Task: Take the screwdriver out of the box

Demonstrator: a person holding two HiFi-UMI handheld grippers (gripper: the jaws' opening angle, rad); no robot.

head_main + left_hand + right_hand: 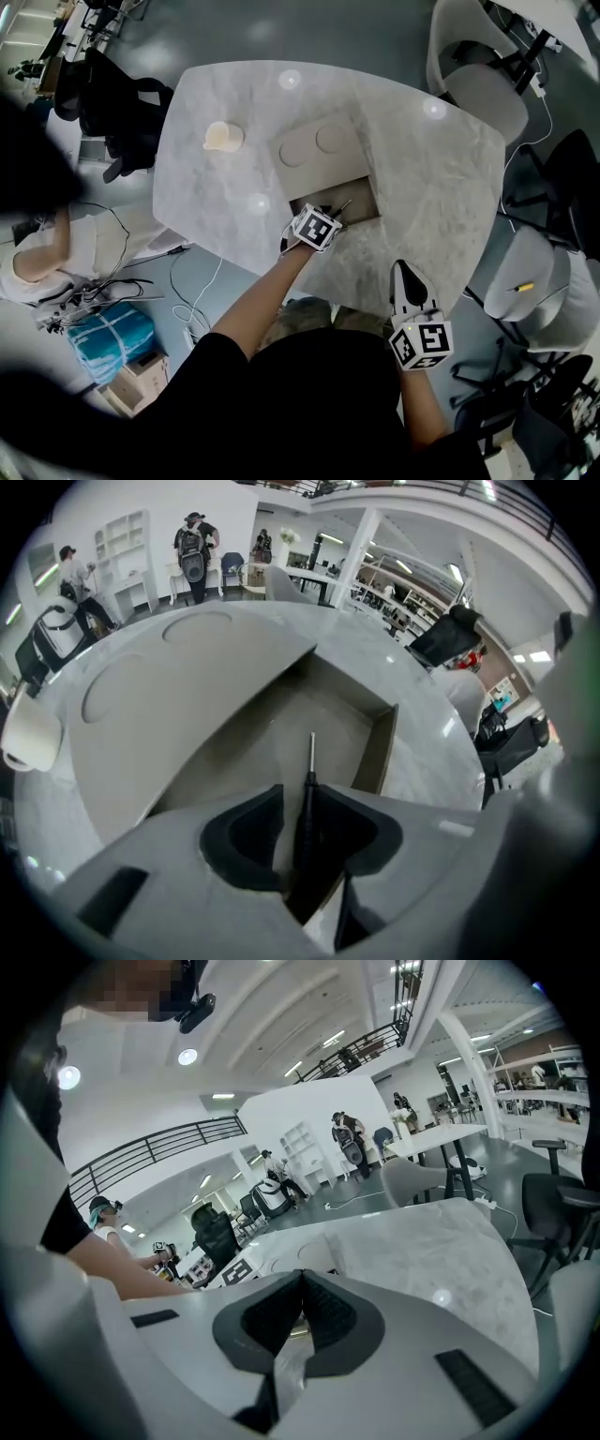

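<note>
An open cardboard box sits sunk in the marble table, its lid flap folded back. Inside lies the screwdriver, with a black handle and a thin silver shaft pointing away from me. My left gripper points steeply down into the box, jaws open on either side of the handle, and the pads do not press on it. In the head view the left gripper is at the box's near edge. My right gripper hovers over the table's near right edge. Its jaws are shut and empty.
A cream cup stands on the table left of the lid. White chairs stand to the right, and a black chair to the left. Cables and a blue bundle lie on the floor.
</note>
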